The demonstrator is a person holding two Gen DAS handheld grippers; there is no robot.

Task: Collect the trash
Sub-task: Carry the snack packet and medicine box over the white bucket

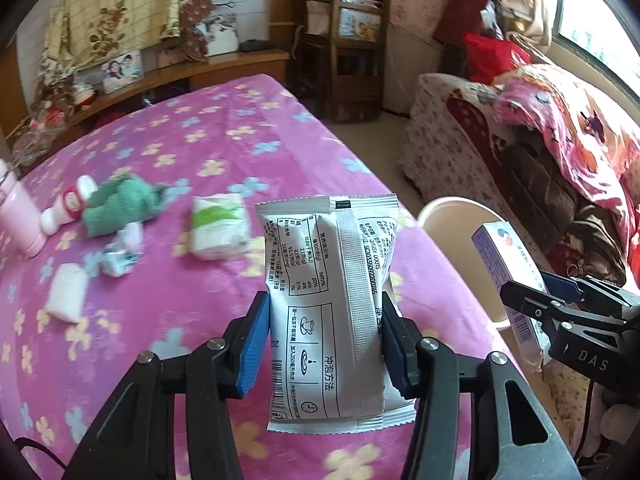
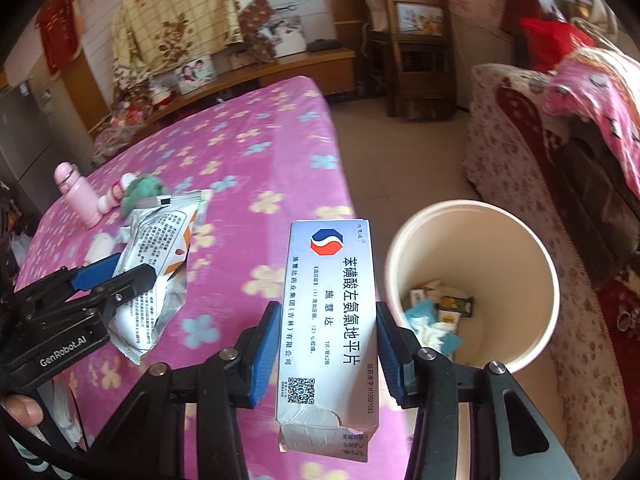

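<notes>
Left hand-held gripper [image 1: 324, 344] clamped the packet [image 1: 328, 304], right hand-held gripper [image 2: 328, 344] the pill box [image 2: 328, 320], both upright, probably for dropping into the bin [image 2: 532, 264].

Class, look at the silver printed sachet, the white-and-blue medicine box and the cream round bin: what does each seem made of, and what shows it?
Silver printed sachet: likely metallised plastic film, semi-glossy; crimped end seals and creases.
White-and-blue medicine box: thin glossy-coated cardboard; its torn lower flap shows dull fibre.
Cream round bin: probably smooth plastic with a thin, even rim, though coated paperboard cannot be ruled out.
</notes>
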